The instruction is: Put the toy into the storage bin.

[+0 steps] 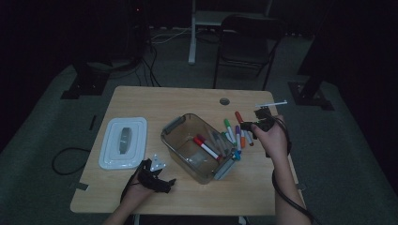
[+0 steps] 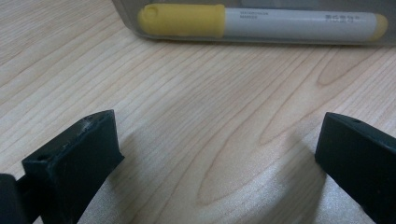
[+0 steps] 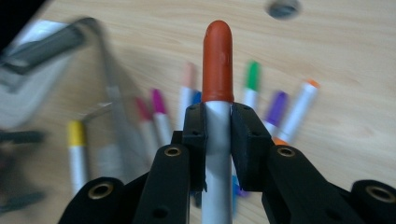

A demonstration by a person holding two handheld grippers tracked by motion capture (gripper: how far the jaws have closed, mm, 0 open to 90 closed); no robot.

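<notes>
Dim room, wooden surface with clear bin, its white lid to the left. Right hand-held gripper clamps a red-capped marker above loose markers beside bin. Left hand-held gripper gapes wide, empty, low on the surface facing a yellow marker inside the bin.

Illegible print on yellow marker

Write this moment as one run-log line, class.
right gripper: shut on red marker | left gripper: open, over table | bin: holds markers | lid: off
</notes>
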